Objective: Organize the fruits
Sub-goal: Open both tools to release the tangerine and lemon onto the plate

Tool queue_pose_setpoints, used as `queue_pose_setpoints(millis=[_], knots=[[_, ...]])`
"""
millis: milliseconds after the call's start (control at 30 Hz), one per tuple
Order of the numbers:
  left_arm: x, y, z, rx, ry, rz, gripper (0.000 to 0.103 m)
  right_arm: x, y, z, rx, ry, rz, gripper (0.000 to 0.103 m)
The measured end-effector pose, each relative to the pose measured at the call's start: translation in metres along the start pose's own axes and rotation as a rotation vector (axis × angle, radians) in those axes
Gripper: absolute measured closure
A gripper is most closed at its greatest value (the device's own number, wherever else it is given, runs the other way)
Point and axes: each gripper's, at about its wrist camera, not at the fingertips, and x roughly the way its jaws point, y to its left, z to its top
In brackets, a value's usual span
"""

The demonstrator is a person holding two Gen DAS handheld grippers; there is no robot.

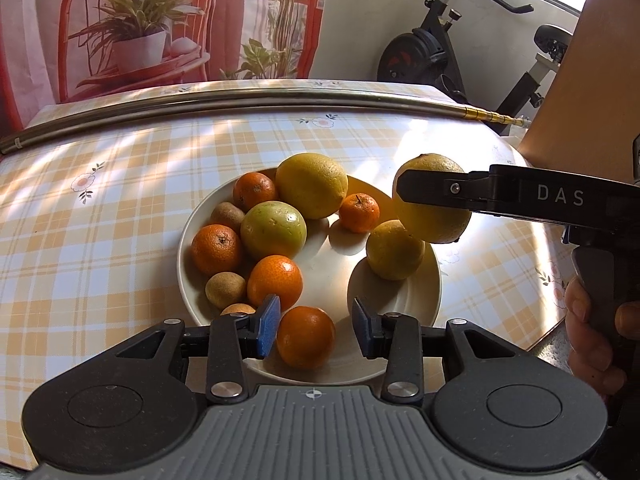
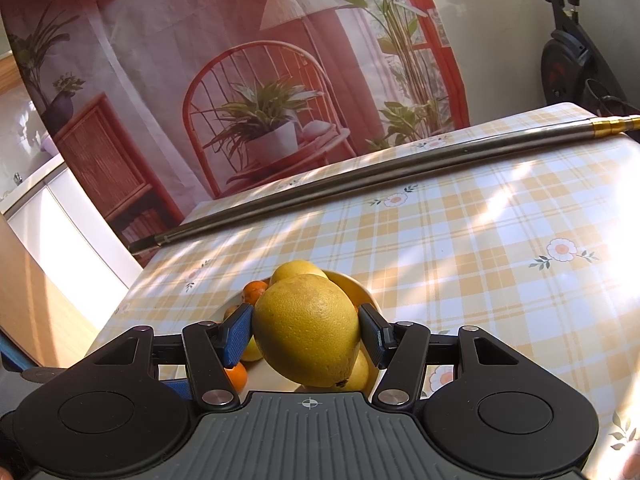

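While clamped in right hand-held gripper (image 2: 307, 330), yellow citrus (image 2: 308, 328) above bowl (image 1: 192, 236), left hand-held gripper (image 1: 316, 326) apart.

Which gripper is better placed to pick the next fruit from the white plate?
Left. The left gripper hangs open around a small orange mandarin, while the right gripper already clamps a large yellow citrus fruit.

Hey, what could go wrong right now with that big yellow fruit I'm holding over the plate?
1. The right gripper pinches the round yellow fruit only at its sides; it might slip and drop onto the plate.
2. A drop could knock the smaller yellow fruit near the rim off the plate.
3. The open left gripper sits close to an orange and could nudge it.
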Motion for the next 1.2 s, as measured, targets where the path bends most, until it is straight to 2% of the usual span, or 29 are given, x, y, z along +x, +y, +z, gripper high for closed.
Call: queue_pose_setpoints(millis=[133, 300, 400, 567, 1200], knots=[[-0.017, 0.015, 0.01, -0.042, -0.075, 0.016, 0.061, 0.001, 0.008, 0.001, -0.034, 0.009, 0.005, 0.05], [-0.035, 0.038, 0.019, -0.126, -0.142, 0.086, 0.061, 0.01, 0.03, 0.013, -0.14, 0.032, 0.048, 0.05], [-0.043, 0.049, 0.02, -0.159, -0.169, 0.123, 0.061, 0.022, 0.047, 0.014, -0.231, 0.071, 0.055, 0.05], [-0.048, 0.058, 0.021, -0.201, -0.186, 0.141, 0.06, 0.043, 0.067, 0.01, -0.361, 0.135, 0.031, 0.05], [-0.046, 0.065, 0.011, -0.221, -0.169, 0.151, 0.059, 0.056, 0.055, -0.001, -0.315, 0.207, 0.028, 0.05]])
